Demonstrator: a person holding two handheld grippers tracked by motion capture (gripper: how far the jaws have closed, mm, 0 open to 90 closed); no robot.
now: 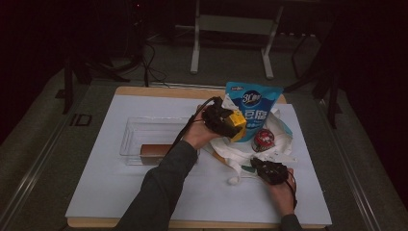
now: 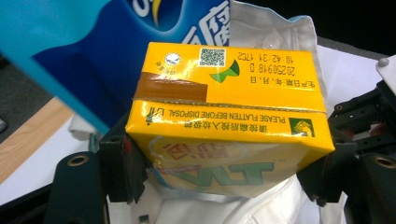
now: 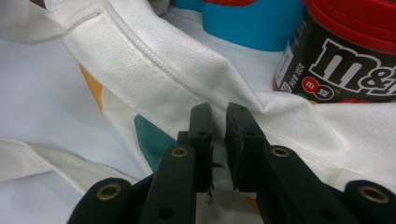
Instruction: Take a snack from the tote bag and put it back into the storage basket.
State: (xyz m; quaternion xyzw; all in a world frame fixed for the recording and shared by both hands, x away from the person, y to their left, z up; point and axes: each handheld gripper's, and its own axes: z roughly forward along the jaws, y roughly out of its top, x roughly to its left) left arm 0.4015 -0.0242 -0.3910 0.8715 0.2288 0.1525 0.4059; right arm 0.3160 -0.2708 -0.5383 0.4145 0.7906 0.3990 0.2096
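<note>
a: high view first. why's the carton up in the air?

b: my left gripper (image 1: 230, 126) has the yellow drink carton (image 1: 236, 125) clamped by its sides, held above the mouth of the white tote bag (image 1: 279, 129). looks like i'm unpacking, w/ the clear tray (image 1: 132, 139) to the left as the likely drop spot. my right gripper (image 1: 263, 167) sits low at the bag's near edge, prob to pin the cloth so the bag doesn't lift along.

a: counts?

b: 1 carton, 1 blue snack pouch (image 1: 252, 103) standing in the bag, 1 m&m's jar (image 1: 263, 139) in the bag, 1 brown block (image 1: 156, 150) in the tray, 1 bag, 1 tray.

a: left gripper view?

b: jaws wide, pads pressed on both ends of the carton (image 2: 231, 126), so it's gripped, upside down going by the print. pouch (image 2: 116, 51) right behind, bag cloth (image 2: 224, 210) below. 1 each.

a: right gripper view?

b: jaws nearly together, nipping the bag's cloth (image 3: 187, 79) just below the stitched hem, as far as i can tell. jar (image 3: 345, 60) close behind, red lid, pouch (image 3: 252, 23) past it. 1 jar, 1 pouch.
</note>
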